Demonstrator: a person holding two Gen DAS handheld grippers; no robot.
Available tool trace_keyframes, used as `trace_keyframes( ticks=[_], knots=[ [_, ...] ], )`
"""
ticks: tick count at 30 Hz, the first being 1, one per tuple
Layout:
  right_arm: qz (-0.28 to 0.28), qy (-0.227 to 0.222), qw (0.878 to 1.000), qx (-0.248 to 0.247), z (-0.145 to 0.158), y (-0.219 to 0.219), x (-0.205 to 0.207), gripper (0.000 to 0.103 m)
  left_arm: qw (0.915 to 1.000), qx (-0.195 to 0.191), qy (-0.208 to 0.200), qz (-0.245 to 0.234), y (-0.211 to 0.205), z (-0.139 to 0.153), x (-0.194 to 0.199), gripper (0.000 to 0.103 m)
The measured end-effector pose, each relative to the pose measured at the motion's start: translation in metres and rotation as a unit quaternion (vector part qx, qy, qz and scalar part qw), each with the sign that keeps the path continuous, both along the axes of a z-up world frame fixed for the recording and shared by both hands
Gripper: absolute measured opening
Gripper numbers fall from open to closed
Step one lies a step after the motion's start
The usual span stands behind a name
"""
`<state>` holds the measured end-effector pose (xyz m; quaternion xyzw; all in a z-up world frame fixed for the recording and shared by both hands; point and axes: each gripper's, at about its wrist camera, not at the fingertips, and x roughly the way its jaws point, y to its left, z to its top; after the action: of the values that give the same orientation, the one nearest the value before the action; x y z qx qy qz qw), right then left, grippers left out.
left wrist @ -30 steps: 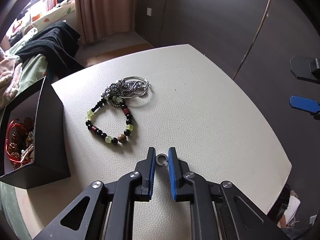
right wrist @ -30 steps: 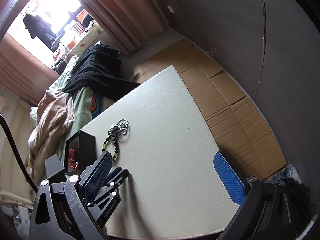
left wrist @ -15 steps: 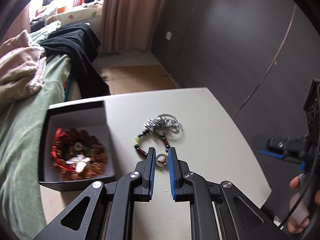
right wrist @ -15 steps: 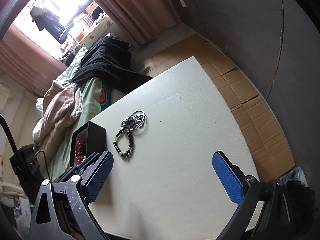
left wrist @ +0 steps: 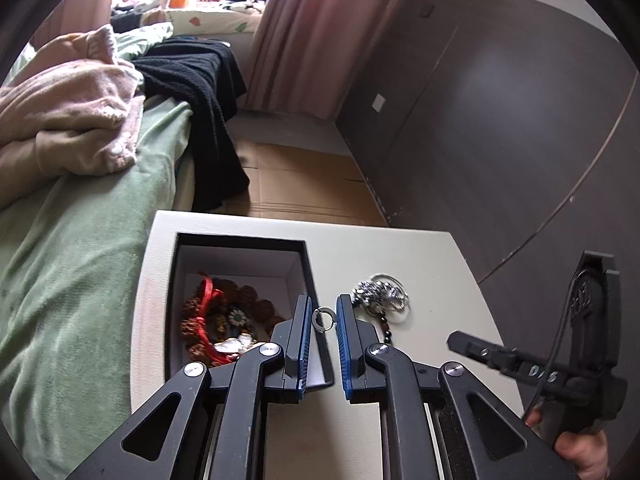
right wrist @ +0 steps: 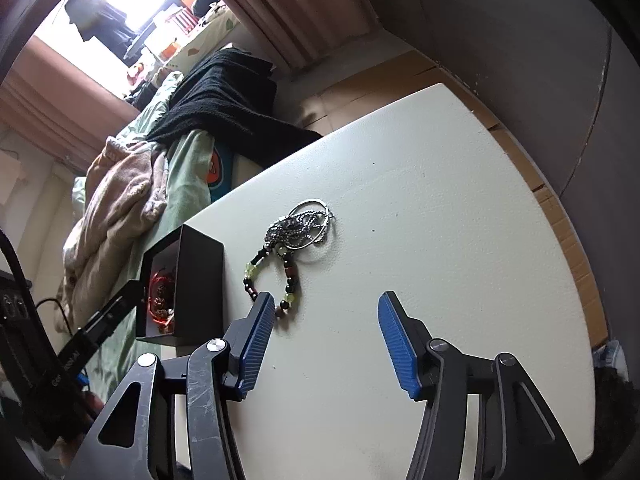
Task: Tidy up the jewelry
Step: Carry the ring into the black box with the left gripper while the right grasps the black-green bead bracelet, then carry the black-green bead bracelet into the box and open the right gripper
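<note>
A small silver ring (left wrist: 323,319) sits pinched between the blue pads of my left tongs (left wrist: 323,322), a thin open hoop with a tiny clasp at its lower edge, held up in the lower middle of the left wrist view, in line with the right wall of the black box (left wrist: 316,292). That box, white inside, lies left of centre and holds a red cord and brownish beaded pieces (left wrist: 216,320). Just right of the ring, on the pale surface (left wrist: 432,256), a tangle of silver chain (left wrist: 380,292) rests, with dark beads trailing below it. In the right wrist view the same chain (right wrist: 304,222) lies at the centre, touching a bracelet of black, yellow-green and dark red beads (right wrist: 272,276), which lies just beside the box (right wrist: 200,284). My right tongs (right wrist: 326,338) stand wide apart and hold nothing, low in the frame above the surface. A bed with green cover (left wrist: 80,240) fills the left side.
</note>
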<state>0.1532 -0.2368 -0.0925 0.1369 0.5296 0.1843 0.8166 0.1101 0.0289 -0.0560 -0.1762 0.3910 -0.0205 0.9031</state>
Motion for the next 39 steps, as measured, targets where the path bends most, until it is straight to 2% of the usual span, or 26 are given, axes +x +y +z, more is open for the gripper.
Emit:
trace_keyframes(
  ticks=[2, 6, 12, 17, 21, 24, 25, 27, 29, 30, 31, 33, 39],
  knots=[
    [0.011, -0.01, 1.0, -0.017, -0.001, 0.014, 0.002, 0.053, 0.9999, -0.007, -0.002, 0.011, 0.009, 0.002, 0.0, 0.013],
    [0.042, -0.024, 0.999, -0.019, -0.002, 0.039, 0.003, 0.05, 0.9991, -0.024, -0.004, 0.036, 0.03, 0.004, -0.002, 0.013],
    [0.084, -0.03, 0.996, -0.011, -0.011, 0.071, 0.005, 0.037, 0.9969, -0.049, 0.001, 0.062, 0.057, 0.003, -0.004, 0.013],
    [0.099, -0.035, 0.994, -0.027, -0.019, 0.088, 0.007, 0.037, 0.9961, -0.062, 0.006, 0.063, 0.065, 0.002, -0.003, 0.013],
    [0.105, -0.029, 0.992, -0.07, -0.033, 0.099, 0.008, 0.037, 0.996, -0.068, 0.009, 0.057, 0.067, 0.0, -0.002, 0.013],
    [0.122, -0.054, 0.983, -0.127, -0.032, 0.111, 0.0, 0.028, 0.9958, -0.077, 0.012, 0.048, 0.066, -0.001, 0.001, 0.013],
    [0.128, -0.055, 0.979, -0.147, -0.033, 0.113, -0.003, 0.022, 0.9955, -0.082, 0.013, 0.045, 0.065, -0.002, 0.001, 0.013],
    [0.124, -0.046, 0.98, -0.152, -0.032, 0.109, -0.003, 0.015, 0.9949, -0.092, 0.019, 0.037, 0.063, -0.003, 0.003, 0.014],
    [0.118, -0.027, 0.983, -0.135, -0.031, 0.101, -0.001, 0.011, 0.9941, -0.101, 0.03, 0.027, 0.06, -0.004, 0.006, 0.019],
    [0.116, -0.017, 0.986, -0.122, -0.031, 0.097, 0.0, 0.01, 0.9938, -0.101, 0.036, 0.027, 0.059, -0.005, 0.006, 0.035],
    [0.112, -0.006, 0.988, -0.106, -0.031, 0.093, 0.001, 0.01, 0.9939, -0.1, 0.037, 0.03, 0.059, -0.005, 0.006, 0.057],
    [0.107, 0.007, 0.992, -0.071, -0.03, 0.084, 0.0, 0.01, 0.9943, -0.092, 0.029, 0.046, 0.059, -0.003, 0.0, 0.074],
    [0.101, -0.015, 0.995, 0.009, -0.006, 0.071, -0.008, 0.01, 0.9927, -0.098, 0.028, 0.065, 0.067, -0.001, -0.01, 0.074]
  ],
)
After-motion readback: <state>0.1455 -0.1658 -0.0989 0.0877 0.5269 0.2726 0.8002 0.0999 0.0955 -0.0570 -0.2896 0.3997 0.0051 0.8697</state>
